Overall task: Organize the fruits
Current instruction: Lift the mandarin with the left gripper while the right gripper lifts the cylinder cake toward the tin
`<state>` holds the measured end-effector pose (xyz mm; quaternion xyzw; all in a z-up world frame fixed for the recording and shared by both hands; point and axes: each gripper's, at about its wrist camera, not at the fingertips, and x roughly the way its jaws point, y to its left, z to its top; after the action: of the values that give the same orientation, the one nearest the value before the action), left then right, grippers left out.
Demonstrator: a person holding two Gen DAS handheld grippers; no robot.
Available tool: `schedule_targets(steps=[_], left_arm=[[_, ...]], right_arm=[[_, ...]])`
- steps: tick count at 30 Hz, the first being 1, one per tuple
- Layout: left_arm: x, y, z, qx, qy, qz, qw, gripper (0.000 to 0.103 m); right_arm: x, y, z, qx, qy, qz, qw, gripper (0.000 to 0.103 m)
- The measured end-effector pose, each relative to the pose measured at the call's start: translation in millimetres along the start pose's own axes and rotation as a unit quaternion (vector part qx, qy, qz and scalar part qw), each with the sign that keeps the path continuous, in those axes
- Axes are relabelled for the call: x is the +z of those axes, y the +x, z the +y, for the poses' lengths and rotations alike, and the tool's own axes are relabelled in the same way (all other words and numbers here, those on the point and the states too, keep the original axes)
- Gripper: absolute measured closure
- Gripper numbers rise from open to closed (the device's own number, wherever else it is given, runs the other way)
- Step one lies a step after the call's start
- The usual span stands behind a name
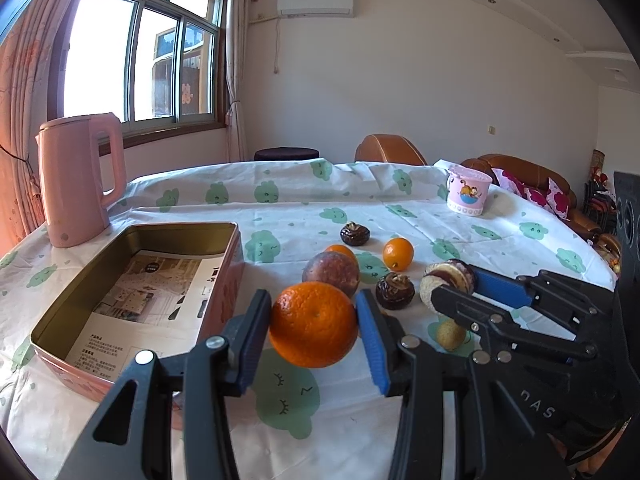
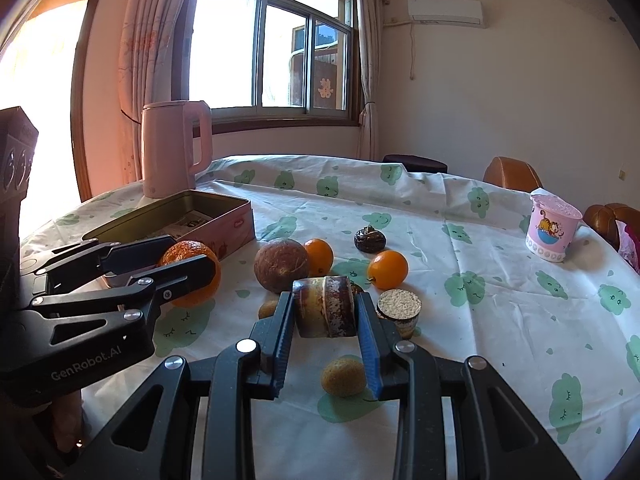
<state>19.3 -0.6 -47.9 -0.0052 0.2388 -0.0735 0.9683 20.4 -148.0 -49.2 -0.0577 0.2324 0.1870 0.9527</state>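
Observation:
My left gripper [image 1: 314, 307] is shut on a large orange [image 1: 314, 334], held a little above the tablecloth, right of the open pink tin [image 1: 224, 236]. My right gripper [image 2: 323, 303] is shut on a short brown-skinned sugarcane piece [image 2: 325, 316], also lifted. Each gripper shows in the other view: the right one [image 1: 452, 290] with the cane piece [image 1: 434, 280], the left one [image 2: 188, 256] with the orange [image 2: 196, 296]. On the cloth lie a passion fruit [image 2: 281, 265], two small oranges [image 2: 319, 257] [image 2: 388, 269], a water chestnut [image 2: 370, 238], another cane piece [image 2: 399, 306] and a small tan fruit [image 2: 343, 376].
The tin [image 2: 240, 220] holds only a printed leaflet. A pink kettle [image 1: 78, 180] stands behind it near the window. A pink cartoon cup [image 1: 468, 194] sits at the table's far right. A second water chestnut [image 1: 394, 290] lies by the passion fruit [image 1: 331, 272]. Brown chairs stand beyond the table.

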Motion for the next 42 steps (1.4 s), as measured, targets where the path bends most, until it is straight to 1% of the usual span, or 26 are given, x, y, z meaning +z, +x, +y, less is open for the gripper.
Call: schedule_targets(steps=[22,36,42], left_arm=[[-4.6,-9.5,-1.1,0.005,0.005,-0.032,0.9995,0.057],[-6.7,-17.6,-5.5,0.016,0.018,-0.062,0.9978,0.057],[-4.6,-20.6,-1.0,0.018,0.01,-0.065,0.9976,0.057]], right_arm=[[-1.6,-10.0,-1.7,-0.006,0.001,-0.033,0.999,0.07],[-3.1,-16.4,-2.3,-0.01,0.002,-0.052,0.999,0.07],[-2.0,-16.9,-2.5,-0.014,0.001,-0.054,0.998,0.07]])
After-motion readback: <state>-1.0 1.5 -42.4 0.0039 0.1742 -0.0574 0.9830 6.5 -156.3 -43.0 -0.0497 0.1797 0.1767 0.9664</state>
